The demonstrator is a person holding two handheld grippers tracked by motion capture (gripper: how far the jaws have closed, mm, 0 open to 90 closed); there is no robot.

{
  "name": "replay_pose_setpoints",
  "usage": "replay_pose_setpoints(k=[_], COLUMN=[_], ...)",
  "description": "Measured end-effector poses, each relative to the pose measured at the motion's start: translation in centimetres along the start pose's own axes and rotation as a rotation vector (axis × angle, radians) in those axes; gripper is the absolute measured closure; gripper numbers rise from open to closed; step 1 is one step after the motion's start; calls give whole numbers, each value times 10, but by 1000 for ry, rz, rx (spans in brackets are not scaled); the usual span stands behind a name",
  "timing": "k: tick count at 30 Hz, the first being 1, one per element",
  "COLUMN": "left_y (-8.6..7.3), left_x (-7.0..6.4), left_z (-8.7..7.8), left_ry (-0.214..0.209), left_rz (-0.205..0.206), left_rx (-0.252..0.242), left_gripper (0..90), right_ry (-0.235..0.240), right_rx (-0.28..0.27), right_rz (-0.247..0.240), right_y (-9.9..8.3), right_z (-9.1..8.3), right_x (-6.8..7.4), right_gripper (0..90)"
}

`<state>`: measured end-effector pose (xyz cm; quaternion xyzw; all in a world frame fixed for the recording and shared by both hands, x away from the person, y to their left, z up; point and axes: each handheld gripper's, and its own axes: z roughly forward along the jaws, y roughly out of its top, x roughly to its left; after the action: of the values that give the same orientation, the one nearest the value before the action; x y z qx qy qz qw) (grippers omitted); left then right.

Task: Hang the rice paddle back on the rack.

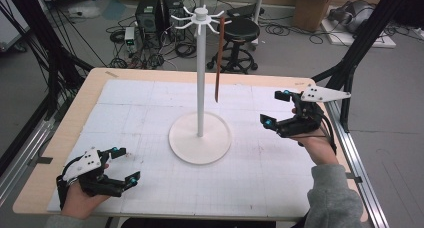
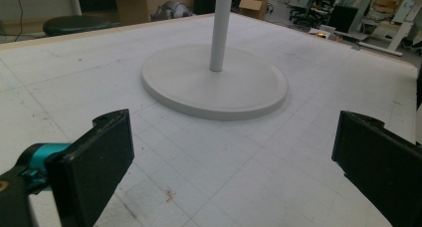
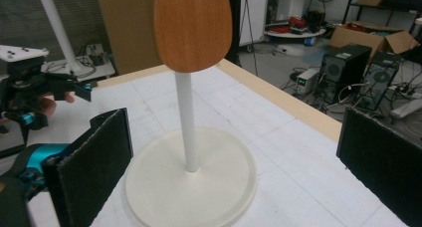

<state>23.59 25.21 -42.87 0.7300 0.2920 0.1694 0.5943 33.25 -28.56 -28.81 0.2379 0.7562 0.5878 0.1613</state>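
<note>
Standing at the middle of the white gridded mat (image 1: pixel 150 113) was a white stand (image 1: pixel 200 88), its round base (image 1: pixel 200 138) flat on the mat and its thin pole rising to a ring of short hooks (image 1: pixel 201 15) at the top. From one hook on the far right side hung a wooden spatula (image 1: pixel 219 63), straight down, its lower end clear of the mat and just beside the pole. You held the left gripper (image 1: pixel 124 164) low at the near left corner of the table (image 1: pixel 90 88), its jaws spread wide with nothing between them, well apart from the base; its own camera looked between those jaws at the base (image 2: pixel 214 82) and the foot of the pole (image 2: pixel 220 28). You held the right gripper (image 1: pixel 275 108) at the right side of the mat, raised a little, jaws likewise spread wide and empty, aimed toward the stand. Its camera showed the broad wooden blade of the spatula (image 3: pixel 193 25) hanging in front of the pole (image 3: pixel 186 122), with the base (image 3: pixel 191 187) below and your left gripper (image 3: pixel 82 90) farther off at the left. Behind the table, on the floor, stood a black stool (image 1: pixel 240 38) and computer towers (image 1: pixel 160 13) among loose cables.
</note>
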Motion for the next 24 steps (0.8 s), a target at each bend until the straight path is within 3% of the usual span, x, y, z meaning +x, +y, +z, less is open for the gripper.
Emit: replay_pose_setpoints(k=[6,12,17,24], left_y=[0,0,1,2], left_x=[-1,0,1,1], left_z=[0,1,0,-2], left_ry=[1,1,2,2], left_rz=[-3,-2,-4,-5], left_rx=[0,-3,-16,-22], left_gripper=[34,34,34,34], right_ry=[14,17,29,29], right_rx=[-8,14,-29,-1], right_rz=[16,-3,-1,3], right_y=[-17,-33,-50,-72], right_z=[-4,-6,-6,-7], right_x=[3,11,20,26], right_gripper=[0,0,0,0])
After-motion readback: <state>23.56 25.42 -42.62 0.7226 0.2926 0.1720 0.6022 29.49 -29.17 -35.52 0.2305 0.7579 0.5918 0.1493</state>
